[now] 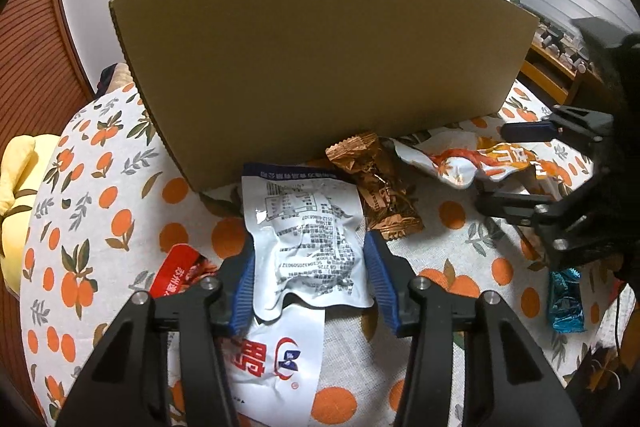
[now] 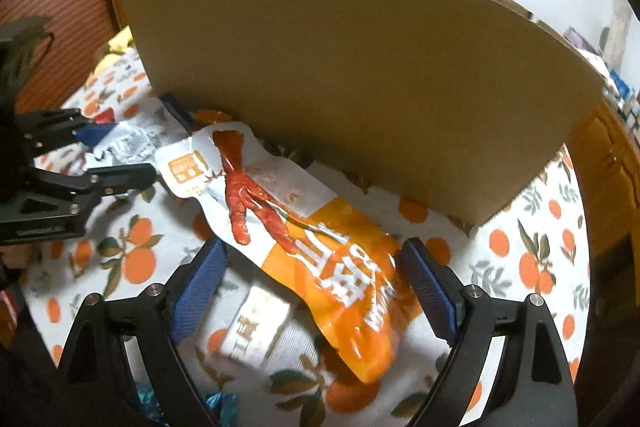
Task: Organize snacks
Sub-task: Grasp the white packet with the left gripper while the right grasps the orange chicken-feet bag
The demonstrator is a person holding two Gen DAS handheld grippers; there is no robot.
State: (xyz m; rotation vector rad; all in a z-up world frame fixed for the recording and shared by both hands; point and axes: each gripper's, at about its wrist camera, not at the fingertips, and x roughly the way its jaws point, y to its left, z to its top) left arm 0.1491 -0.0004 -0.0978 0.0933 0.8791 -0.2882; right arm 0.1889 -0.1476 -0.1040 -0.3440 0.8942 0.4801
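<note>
While the left gripper (image 1: 310,273) clasps the silver pouch (image 1: 308,243), the orange packet (image 2: 320,227) lies between the right gripper's (image 2: 316,285) spread jaws.

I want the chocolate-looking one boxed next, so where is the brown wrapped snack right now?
In the left wrist view, the brown wrapped snack lies on the orange-print tablecloth, just in front of the cardboard box, right of the white pouch.

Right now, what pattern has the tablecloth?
Oranges with green leaves on white tablecloth, best seen in the left wrist view.
</note>
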